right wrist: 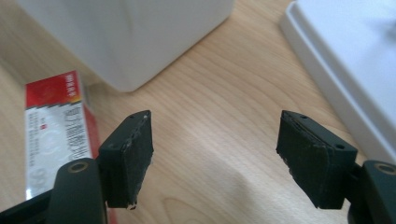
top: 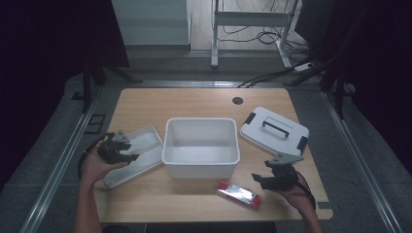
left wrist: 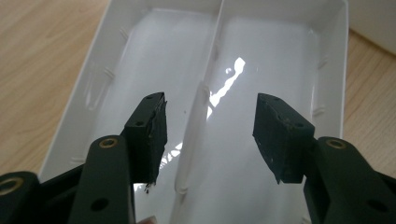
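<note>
Wooden table (top: 194,99) with rounded corners and a cable hole (top: 237,100) at 1 o'clock, standing on grey floor (top: 53,160); floor rails run along both sides. Behind it, at 12 o'clock, a white desk frame (top: 252,19) with loose cables on the floor; dark curtains close off both flanks.

At table centre, an open white bin (top: 201,145), deep and rectangular. At 3 o'clock of the bin, its lid (top: 273,130) lies flat, dark handle up, dark clips at two ends. At 9 o'clock, a shallow white tray (top: 141,150), divided lengthwise by a low rib, lies just beside the bin wall. At 5 o'clock, near the front edge, a red-and-silver box (top: 238,193) lies flat, apart from the bin.

Left gripper (top: 124,154) hovers over the tray's near end; in the left gripper view its jaws stand released, straddling the rib with nothing pressed between them. Right gripper (top: 262,178) hangs between box and lid, jaws spread wide over bare wood, grasping nothing; the box lies just at its 9 o'clock.
</note>
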